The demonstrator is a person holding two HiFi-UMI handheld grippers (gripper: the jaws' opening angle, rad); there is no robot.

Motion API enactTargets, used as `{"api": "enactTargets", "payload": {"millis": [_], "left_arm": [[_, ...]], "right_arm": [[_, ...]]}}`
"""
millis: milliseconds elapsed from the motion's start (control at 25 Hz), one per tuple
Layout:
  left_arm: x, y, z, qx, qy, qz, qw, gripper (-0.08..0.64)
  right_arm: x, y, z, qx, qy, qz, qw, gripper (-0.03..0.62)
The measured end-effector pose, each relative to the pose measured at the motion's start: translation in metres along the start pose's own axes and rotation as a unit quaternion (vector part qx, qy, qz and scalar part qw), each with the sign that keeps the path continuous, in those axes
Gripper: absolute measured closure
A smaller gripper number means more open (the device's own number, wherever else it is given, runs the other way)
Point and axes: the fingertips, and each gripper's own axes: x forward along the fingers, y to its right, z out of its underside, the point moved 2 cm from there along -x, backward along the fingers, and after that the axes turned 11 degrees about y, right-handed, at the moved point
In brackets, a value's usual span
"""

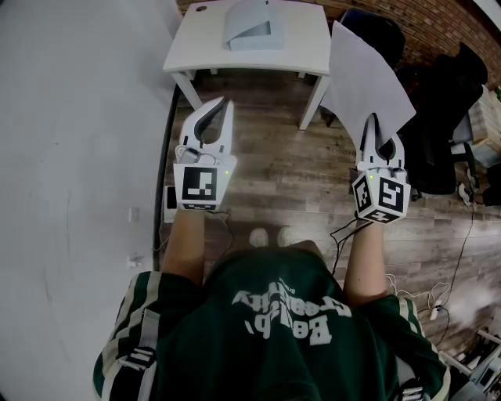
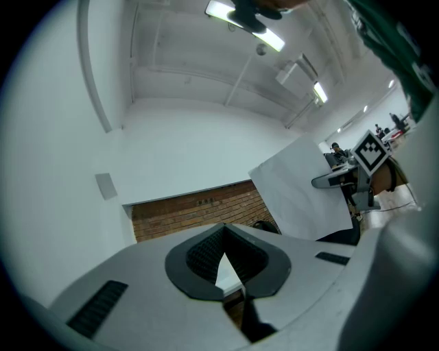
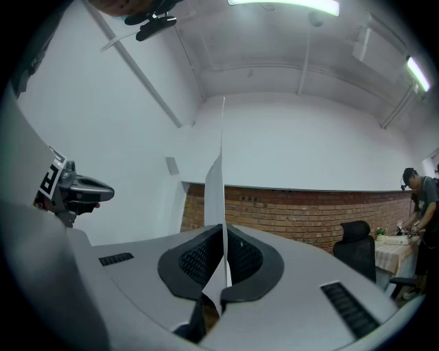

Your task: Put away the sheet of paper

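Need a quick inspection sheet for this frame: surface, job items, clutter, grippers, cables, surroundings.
Surface: white table ahead of the person, carrying a grey tray.
Job's things: sheet of paper, off the table, held up in the air by its lower edge.
Clutter: small dark item at the table's far left corner, too small to name.
Grippers: left gripper shut, nothing between its jaws; right gripper shut on the sheet of paper.
Cables: black lead trailing from the right gripper; loose cables on the floor at lower right.
Surroundings: wooden floor, white wall on the left, brick wall behind, black office chair right of the table.
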Motion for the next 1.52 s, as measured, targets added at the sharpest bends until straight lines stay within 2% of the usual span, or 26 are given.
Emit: {"api": "enactTargets", "payload": {"millis": [400, 600, 920, 1520], "left_arm": [[0.001, -0.006, 0.004, -0.005, 0.011, 0.015, 0.9998, 0.558], [0.019, -0.010, 0.018, -0.004, 0.009, 0.019, 0.9998, 0.558], [0.090, -0.023, 0.051, 0.005, 0.001, 0.013, 0.9999, 0.558], [0.246, -0.043, 0.107, 0.034, -0.016, -0.019, 0.9991, 0.558]], "right_arm": [[-0.007, -0.007, 0.008, -0.004, -0.006, 0.017, 1.000, 0.598], [0.012, 0.000, 0.018, -0.001, -0.002, 0.020, 1.000, 0.598], [0.086, 0.028, 0.050, 0.007, 0.002, 0.008, 1.000, 0.598], [0.249, 0.094, 0.103, 0.024, 0.018, -0.047, 0.998, 0.598]]}}
